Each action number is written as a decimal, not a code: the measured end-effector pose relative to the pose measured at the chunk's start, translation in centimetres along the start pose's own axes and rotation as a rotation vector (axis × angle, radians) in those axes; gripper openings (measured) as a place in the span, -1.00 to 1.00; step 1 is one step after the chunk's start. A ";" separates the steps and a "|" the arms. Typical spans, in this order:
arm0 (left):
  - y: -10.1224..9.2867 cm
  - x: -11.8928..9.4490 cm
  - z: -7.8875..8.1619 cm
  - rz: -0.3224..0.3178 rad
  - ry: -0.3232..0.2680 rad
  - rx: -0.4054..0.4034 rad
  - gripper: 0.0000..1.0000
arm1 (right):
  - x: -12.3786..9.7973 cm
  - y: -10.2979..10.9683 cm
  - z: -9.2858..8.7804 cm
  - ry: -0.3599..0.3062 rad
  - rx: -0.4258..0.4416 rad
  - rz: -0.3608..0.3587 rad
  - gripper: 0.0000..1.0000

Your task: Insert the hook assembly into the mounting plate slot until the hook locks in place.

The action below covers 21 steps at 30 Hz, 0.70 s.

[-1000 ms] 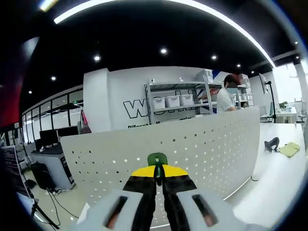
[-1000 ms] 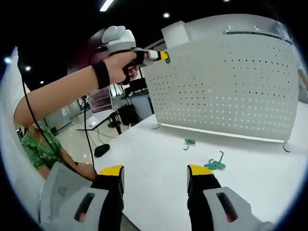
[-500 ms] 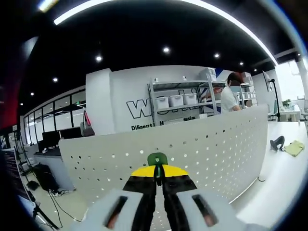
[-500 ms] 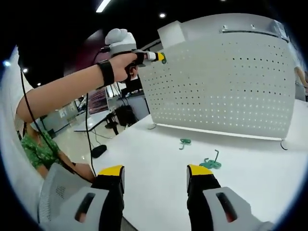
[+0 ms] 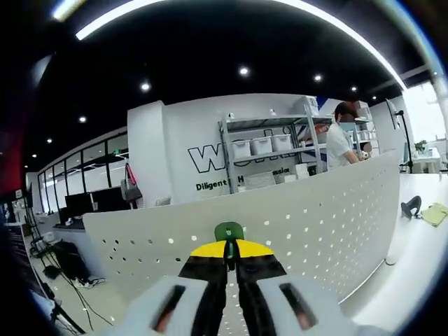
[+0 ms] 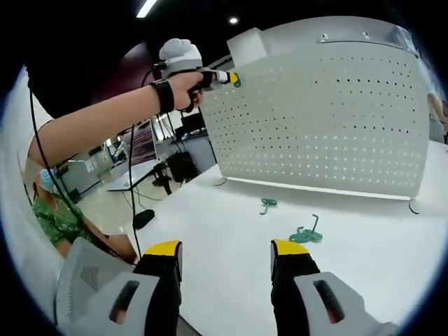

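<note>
Standing upright on the white table (image 6: 231, 252), the perforated white plate (image 6: 329, 119) takes up most of the right gripper view; in the left gripper view I see it close, its top edge (image 5: 280, 192) crossing the frame, with shelving (image 5: 269, 150) and a person (image 5: 343, 136) behind it. My left gripper (image 5: 229, 246) has its yellow-tipped jaws closed on a green hook (image 5: 228, 232), which sticks out just past the tips, up against the plate's holes near the top edge. The right gripper view adds what the left cannot: my left arm (image 6: 105, 122) stretched out, the left gripper (image 6: 231, 79) at the plate's upper left corner, and two more green hooks lying on the table, one (image 6: 267, 204) nearer the plate's foot and one (image 6: 306, 234) just ahead of my right jaws. My right gripper (image 6: 225, 260) hangs low over the table, jaws wide apart and holding nothing. Against a second ago, the plate's top edge sits higher and tilts more in the left view, and the left gripper appears smaller and closer to the plate corner in the right view.
</note>
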<state>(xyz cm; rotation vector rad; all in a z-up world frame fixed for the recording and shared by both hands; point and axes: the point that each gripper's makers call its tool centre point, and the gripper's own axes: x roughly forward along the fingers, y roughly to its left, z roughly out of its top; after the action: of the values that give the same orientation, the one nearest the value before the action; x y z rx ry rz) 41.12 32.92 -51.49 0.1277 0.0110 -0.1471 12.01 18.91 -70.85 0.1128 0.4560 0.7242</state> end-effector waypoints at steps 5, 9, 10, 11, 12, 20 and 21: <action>0.7 0.3 -0.4 0.018 0.012 -0.008 -0.93 | -0.2 -0.2 -0.1 0.003 0.005 -0.006 0.02; 0.9 0.5 -0.9 0.020 0.026 -0.003 -0.93 | -0.2 -0.3 -0.2 0.002 0.011 -0.007 0.01; 0.9 0.6 -0.9 0.020 0.025 -0.008 -0.93 | -0.2 -0.3 -0.1 0.003 0.007 -0.007 0.01; 0.9 0.6 -0.9 0.021 0.027 -0.006 -0.93 | -0.2 -0.3 -0.2 0.003 0.006 -0.008 0.01; 1.0 0.7 -0.9 0.025 0.028 0.003 -0.93 | -0.2 -0.4 -0.2 0.003 0.007 -0.009 0.01; 0.9 1.2 -1.1 0.021 0.038 -0.004 -0.93 | -0.2 -0.4 -0.2 0.006 0.006 -0.011 0.01; 0.9 1.2 -1.1 0.021 0.039 -0.007 -0.93 | -0.2 -0.5 -0.2 0.004 0.004 -0.013 0.00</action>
<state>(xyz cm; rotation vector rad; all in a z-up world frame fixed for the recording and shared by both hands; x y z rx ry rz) 42.45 33.72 -52.52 0.1234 0.0487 -0.1241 12.09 18.40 -71.04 0.1125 0.4620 0.7108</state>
